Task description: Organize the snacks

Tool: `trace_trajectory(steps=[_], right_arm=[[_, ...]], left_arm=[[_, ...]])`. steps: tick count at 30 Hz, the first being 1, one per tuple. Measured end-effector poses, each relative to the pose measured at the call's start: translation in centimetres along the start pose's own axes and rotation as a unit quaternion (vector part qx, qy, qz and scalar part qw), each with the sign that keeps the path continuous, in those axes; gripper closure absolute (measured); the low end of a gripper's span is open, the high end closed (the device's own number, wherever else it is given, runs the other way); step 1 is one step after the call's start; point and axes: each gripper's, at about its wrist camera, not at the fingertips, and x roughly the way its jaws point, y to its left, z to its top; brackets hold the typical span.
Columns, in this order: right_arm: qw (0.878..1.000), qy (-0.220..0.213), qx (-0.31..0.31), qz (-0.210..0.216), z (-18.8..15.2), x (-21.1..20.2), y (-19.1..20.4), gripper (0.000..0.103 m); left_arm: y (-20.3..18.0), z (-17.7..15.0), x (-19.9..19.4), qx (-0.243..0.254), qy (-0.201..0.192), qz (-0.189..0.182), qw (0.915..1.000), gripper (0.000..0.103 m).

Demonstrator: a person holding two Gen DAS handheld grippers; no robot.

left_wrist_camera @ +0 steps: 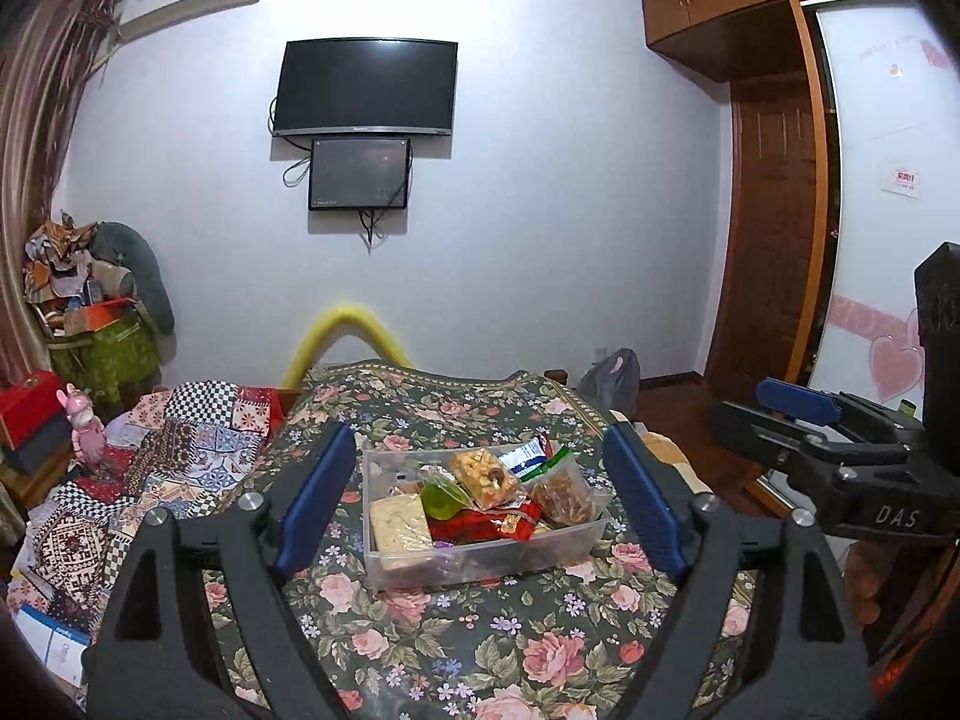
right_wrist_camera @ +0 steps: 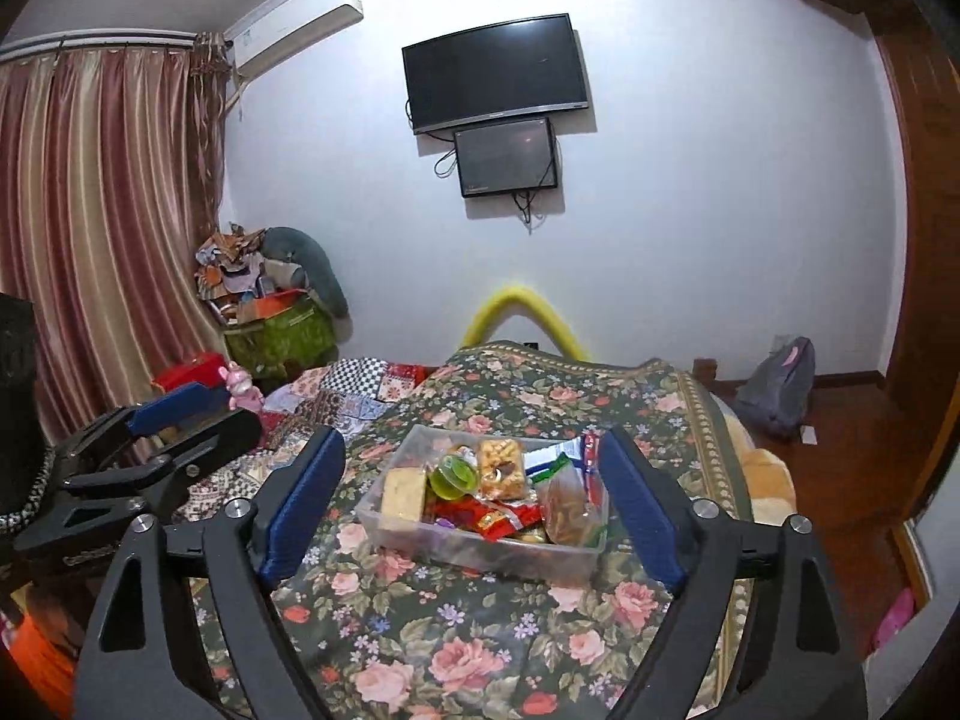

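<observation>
Hovering: left gripper (left_wrist_camera: 480, 504) and right gripper (right_wrist_camera: 474, 501) both spread, empty; clear bin (left_wrist_camera: 480, 561) of snacks ahead between jaws. Likely finished; next, verify.

One clear bin (left_wrist_camera: 384, 468) sits mid-bed (left_wrist_camera: 480, 648). It holds one pale block (left_wrist_camera: 399, 525), one green jelly cup (left_wrist_camera: 443, 498) and one red packet (left_wrist_camera: 486, 525). Two screens (left_wrist_camera: 366, 87) hang on the wall.
</observation>
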Motion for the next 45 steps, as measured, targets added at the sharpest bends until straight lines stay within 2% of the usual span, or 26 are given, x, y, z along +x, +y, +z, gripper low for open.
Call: trace_trajectory(steps=[8,14,26,45], right_arm=[[1.0,-0.009,0.002,-0.009,-0.6,-1.2,0.0,0.004],[1.0,-0.014,-0.003,-0.017,-0.8,-1.6,0.2,0.0],[1.0,-0.015,-0.007,-0.024,-1.2,-1.8,0.4,0.0],[0.999,-0.018,-0.004,-0.04,-1.4,-2.3,0.2,0.0]], left_arm=[[0.0,-0.3,-0.5,-0.003,-0.007,0.005,1.0,0.009],[0.1,-0.6,-0.8,-0.004,-0.007,0.004,1.0,0.005],[0.2,-1.1,-0.8,-0.008,-0.001,0.007,0.9999,0.0],[-0.1,-1.8,-0.3,0.0,0.009,0.006,0.9999,0.0]])
